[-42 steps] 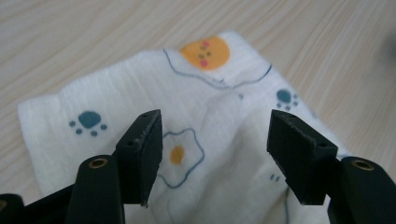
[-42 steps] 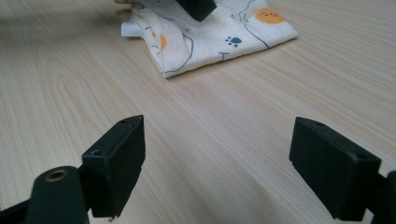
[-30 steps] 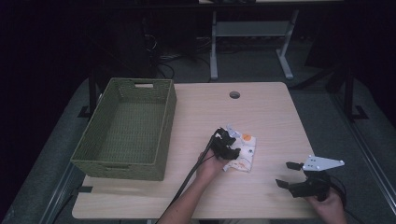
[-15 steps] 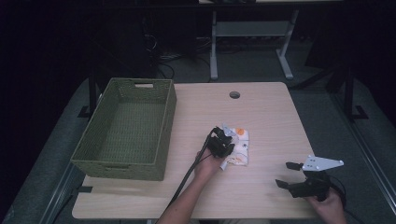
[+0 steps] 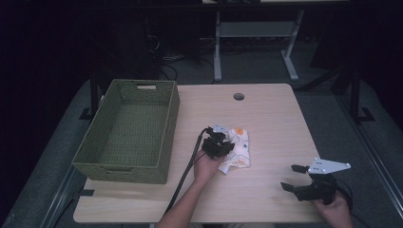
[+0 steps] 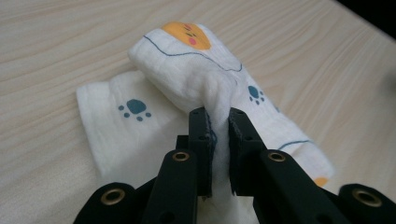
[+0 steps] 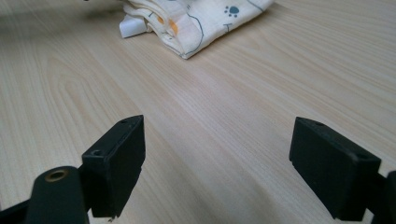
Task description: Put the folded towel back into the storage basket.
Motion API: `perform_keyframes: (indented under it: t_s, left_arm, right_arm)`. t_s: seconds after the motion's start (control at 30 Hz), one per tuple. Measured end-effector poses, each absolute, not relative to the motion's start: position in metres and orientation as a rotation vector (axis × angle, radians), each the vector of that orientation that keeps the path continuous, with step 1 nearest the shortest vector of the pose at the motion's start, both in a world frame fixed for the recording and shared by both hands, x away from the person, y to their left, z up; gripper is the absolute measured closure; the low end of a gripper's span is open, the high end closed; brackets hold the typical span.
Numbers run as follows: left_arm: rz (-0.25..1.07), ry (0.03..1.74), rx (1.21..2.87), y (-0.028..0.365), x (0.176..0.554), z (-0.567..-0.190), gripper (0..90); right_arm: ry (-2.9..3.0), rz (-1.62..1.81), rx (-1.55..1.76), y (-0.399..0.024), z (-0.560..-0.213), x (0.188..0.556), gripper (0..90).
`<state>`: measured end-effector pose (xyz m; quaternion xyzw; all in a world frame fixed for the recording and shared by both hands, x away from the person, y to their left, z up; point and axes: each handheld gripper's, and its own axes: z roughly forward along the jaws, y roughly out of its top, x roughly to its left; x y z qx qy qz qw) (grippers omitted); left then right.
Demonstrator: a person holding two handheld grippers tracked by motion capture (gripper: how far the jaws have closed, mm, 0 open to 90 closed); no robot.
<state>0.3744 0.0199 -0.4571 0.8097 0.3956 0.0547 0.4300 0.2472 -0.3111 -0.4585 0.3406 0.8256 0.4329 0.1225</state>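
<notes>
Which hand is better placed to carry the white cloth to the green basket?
Left. The left gripper is already shut on the cloth, on the side nearer the basket. The right gripper stands open, apart from the cloth.

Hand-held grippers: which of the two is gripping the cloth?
The left hand-held gripper: its jaws pinch a fold of the white paw-print cloth. The right hand-held gripper is open over bare table.
</notes>
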Motion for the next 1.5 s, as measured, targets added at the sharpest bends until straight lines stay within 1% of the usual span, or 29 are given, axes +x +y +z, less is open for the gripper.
perform_keyframes:
  t_s: [0.53,1.1,1.5]
  left_arm:
    - [0.003,0.944,1.804,0.039,0.364,-0.423,82.1]
    - [-0.018,0.902,1.728,0.063,0.358,-0.393,82.1]
    - [-0.035,0.904,1.687,0.078,0.358,-0.378,82.2]
  right_arm:
    - [2.420,1.245,0.992,-0.309,-0.460,0.248,18.1]
    - [2.411,1.231,0.999,-0.308,-0.461,0.249,18.1]
    - [2.416,1.226,1.004,-0.309,-0.461,0.249,18.0]
